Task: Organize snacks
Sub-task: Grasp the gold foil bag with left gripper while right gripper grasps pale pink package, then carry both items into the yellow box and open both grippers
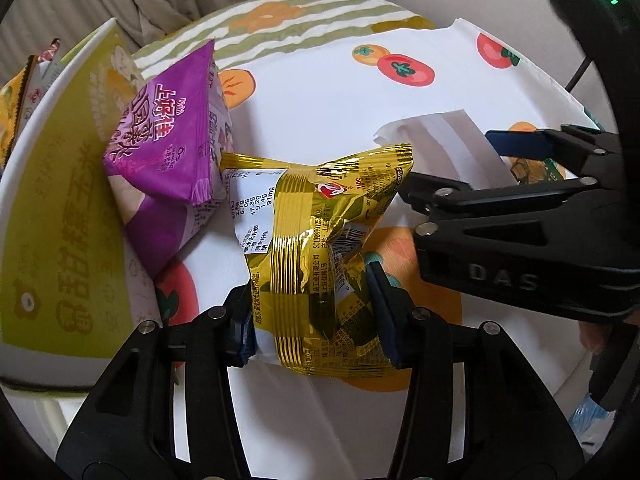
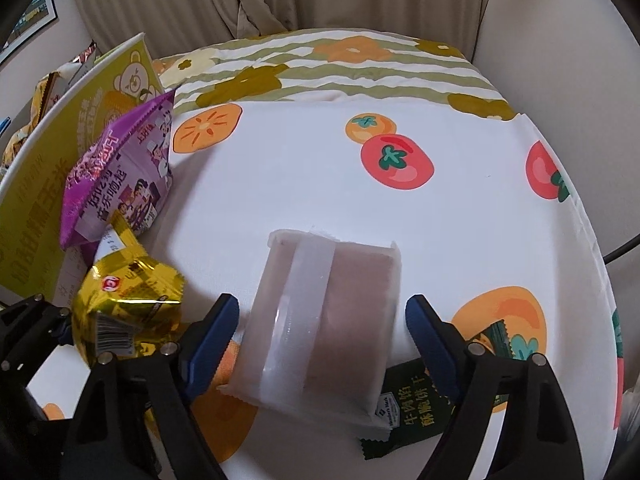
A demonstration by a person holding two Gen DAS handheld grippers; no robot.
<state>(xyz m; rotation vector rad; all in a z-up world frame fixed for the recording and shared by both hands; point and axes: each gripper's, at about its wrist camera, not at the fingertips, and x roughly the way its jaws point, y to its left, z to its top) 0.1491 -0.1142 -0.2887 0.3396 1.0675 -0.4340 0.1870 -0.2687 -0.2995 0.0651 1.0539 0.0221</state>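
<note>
My left gripper [image 1: 310, 312] clamps the crinkled gold foil snack packet [image 1: 316, 240], next bound for the yellow-green cardboard box [image 1: 52, 208], while my right gripper [image 2: 322, 320] gapes around the translucent white pouch [image 2: 320, 328].

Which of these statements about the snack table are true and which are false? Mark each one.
1. The left claw grips the gold packet. True.
2. The right claw is clamped shut on the pale packet. False: its jaws stand open either side.
3. The purple packet leans against the yellow box. True.
4. The pale packet lies partly over a green packet. True.
5. The tablecloth is plain white. False: it has printed fruit.
</note>
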